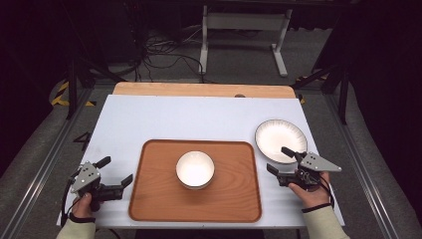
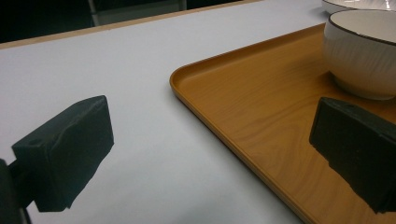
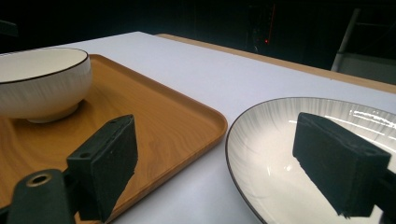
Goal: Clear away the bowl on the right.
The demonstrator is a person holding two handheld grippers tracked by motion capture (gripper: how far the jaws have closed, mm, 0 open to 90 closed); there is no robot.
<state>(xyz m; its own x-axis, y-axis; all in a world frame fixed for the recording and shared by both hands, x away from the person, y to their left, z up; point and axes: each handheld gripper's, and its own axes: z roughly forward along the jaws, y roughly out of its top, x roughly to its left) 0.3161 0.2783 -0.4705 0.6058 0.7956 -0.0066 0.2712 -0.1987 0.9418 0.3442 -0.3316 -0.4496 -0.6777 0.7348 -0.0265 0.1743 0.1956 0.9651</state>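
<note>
Overhead, the white table top carries a wooden tray near its front edge, with a white bowl standing upright at about the tray's middle. A white plate with a dark rim lies off the tray, on the table near the right edge, just beside the tray's far right corner.

Left gripper: held by a hand near the table's front left corner, jaws spread wide, nothing between them, pointing toward the tray's left edge. Right gripper: held near the front right, jaws also wide apart and empty, the far jaw over the plate's near rim (whether it touches cannot be told from above).

The left gripper view adds the tray's raised lip and the ribbed outer wall of the bowl; its right jaw sits over the tray, its left jaw over bare table. The bowl is cut off at the frame's right edge, and a sliver of plate peeks behind it.

The right gripper view shows fine radial streaks on the plate, not legible from above, and a narrow strip of table between plate and tray. One jaw covers part of the plate; the bowl is cut by the left edge.
</note>
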